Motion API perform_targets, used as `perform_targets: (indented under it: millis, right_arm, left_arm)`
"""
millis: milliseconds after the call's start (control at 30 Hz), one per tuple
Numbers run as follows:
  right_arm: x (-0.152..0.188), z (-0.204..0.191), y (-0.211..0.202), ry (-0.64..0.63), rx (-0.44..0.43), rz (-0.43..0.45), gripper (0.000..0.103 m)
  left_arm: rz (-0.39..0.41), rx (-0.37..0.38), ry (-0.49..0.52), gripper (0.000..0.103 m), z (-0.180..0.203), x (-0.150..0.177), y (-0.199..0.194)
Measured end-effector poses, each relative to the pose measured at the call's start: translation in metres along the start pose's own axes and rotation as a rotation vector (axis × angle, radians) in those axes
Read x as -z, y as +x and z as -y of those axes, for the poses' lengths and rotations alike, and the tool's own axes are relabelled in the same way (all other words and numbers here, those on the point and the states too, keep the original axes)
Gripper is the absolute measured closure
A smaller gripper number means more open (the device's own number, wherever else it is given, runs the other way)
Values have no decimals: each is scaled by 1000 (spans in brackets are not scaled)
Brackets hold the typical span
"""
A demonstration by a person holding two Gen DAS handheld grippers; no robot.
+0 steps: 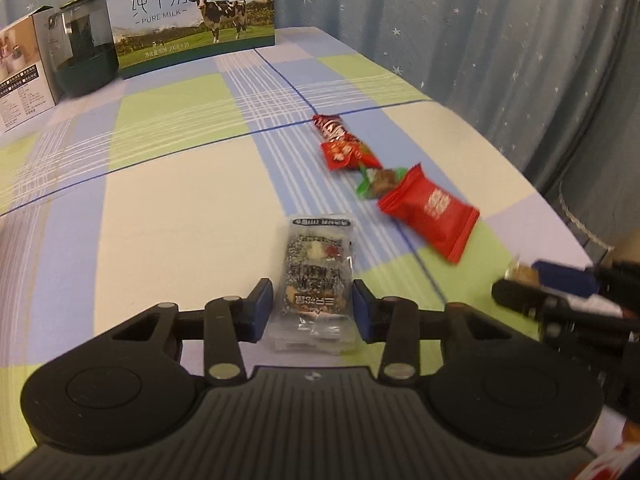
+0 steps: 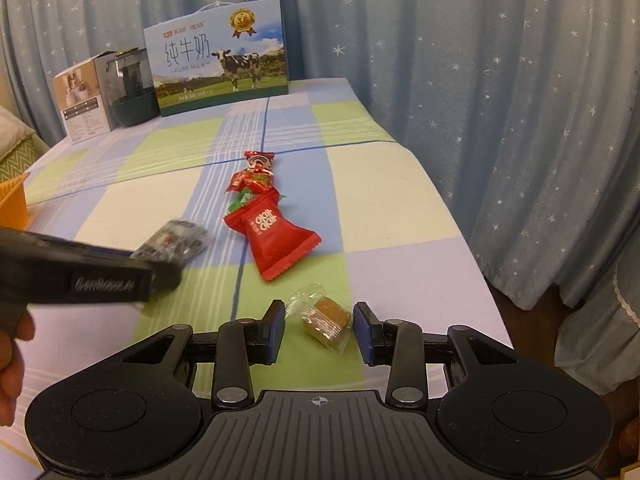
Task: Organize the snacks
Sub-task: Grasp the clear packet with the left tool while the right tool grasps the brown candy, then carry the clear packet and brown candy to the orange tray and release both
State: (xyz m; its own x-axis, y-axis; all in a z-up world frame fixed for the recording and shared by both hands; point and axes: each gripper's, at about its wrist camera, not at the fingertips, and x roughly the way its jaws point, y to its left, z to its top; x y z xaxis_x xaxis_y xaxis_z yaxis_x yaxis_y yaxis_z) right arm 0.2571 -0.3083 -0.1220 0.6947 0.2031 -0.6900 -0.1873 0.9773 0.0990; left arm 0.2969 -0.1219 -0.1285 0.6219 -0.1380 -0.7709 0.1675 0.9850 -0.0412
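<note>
The left gripper has its blue-padded fingers set on either side of a clear-wrapped dark snack bar; the pads sit right at the wrapper's edges, but whether they actually press on it I cannot tell. The bar lies lengthwise on the checked cloth of the counter. The right gripper brackets a small amber candy in clear wrap; its right pad touches the candy, while a gap shows at the left one, so a firm grip cannot be confirmed. Ahead lies a red snack packet, with a green-wrapped sweet and two smaller red sweets in a row behind it. At the far edge stand a milk carton box and a dark container.
</note>
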Motion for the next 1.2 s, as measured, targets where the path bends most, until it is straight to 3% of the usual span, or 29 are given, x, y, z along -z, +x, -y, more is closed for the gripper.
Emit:
perform_targets:
  millis: [400,633,1200]
  right_arm:
    - [-2,-8,-5,0,-8,-2,66]
    - [-6,-19,-10,-4,-18,-6,66]
    - [-25,-57,-61,-18,-64,49,66]
  left_arm:
    - [56,18,-8,67,-23,22,-20]
    - [51,21,-4,70,-29,20,-30]
    - [92,-5,-62,70,-56,34,-104]
